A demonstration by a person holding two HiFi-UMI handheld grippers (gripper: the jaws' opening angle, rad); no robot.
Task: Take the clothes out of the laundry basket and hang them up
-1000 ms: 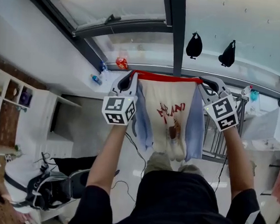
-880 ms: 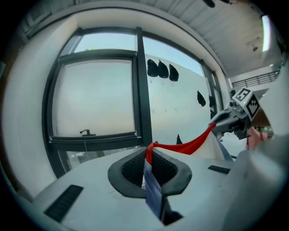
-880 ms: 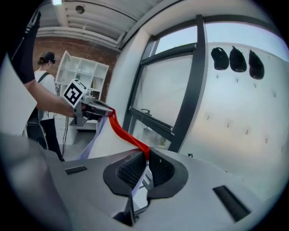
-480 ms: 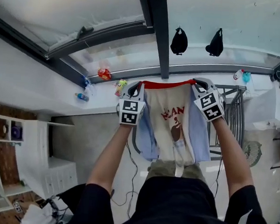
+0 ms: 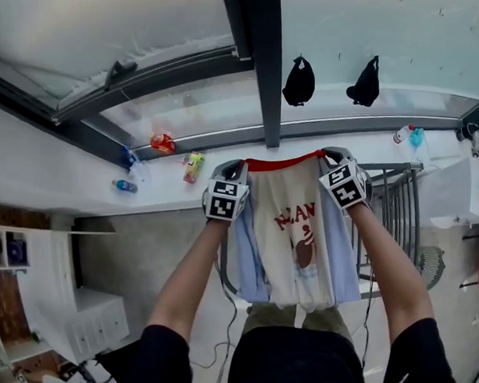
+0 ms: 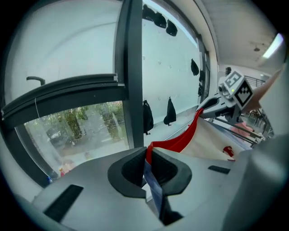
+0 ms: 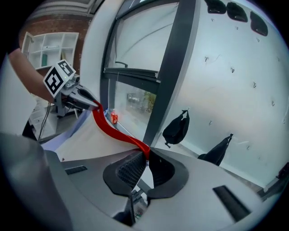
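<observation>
Both grippers were pinched shut on the shirt's red band [image 5: 283,160]. My left gripper [image 6: 148,163] had its jaws closed on one end and my right gripper [image 7: 146,163] on the other, with the band pulled straight between them. The shirt [image 5: 298,231], cream with a red print and pale blue sleeves, hung from that edge in the air in front of me. It was near the white window ledge [image 5: 62,180] and just beside a metal rack [image 5: 396,206].
</observation>
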